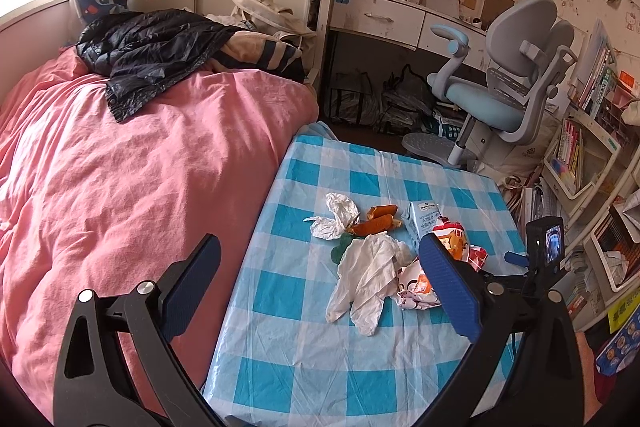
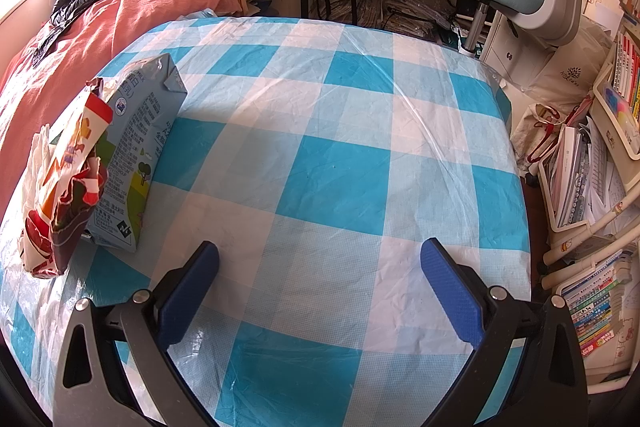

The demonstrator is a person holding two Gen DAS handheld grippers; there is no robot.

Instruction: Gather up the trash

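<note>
A pile of trash lies on the blue-checked table (image 1: 304,359): a crumpled white tissue (image 1: 366,279), a smaller tissue (image 1: 336,217), orange peel pieces (image 1: 376,221), a blue milk carton (image 1: 422,227) and red snack wrappers (image 1: 454,241). My left gripper (image 1: 320,251) is open and empty, above the table's left edge, short of the pile. In the right wrist view the milk carton (image 2: 140,155) and a red wrapper (image 2: 68,187) stand at the left. My right gripper (image 2: 320,255) is open and empty over bare tablecloth (image 2: 340,167), to the right of the carton.
A bed with a pink duvet (image 1: 120,167) and a black jacket (image 1: 152,55) borders the table's left side. A blue-grey desk chair (image 1: 504,87) and bags stand beyond the table. Crowded bookshelves (image 2: 592,155) line the right side.
</note>
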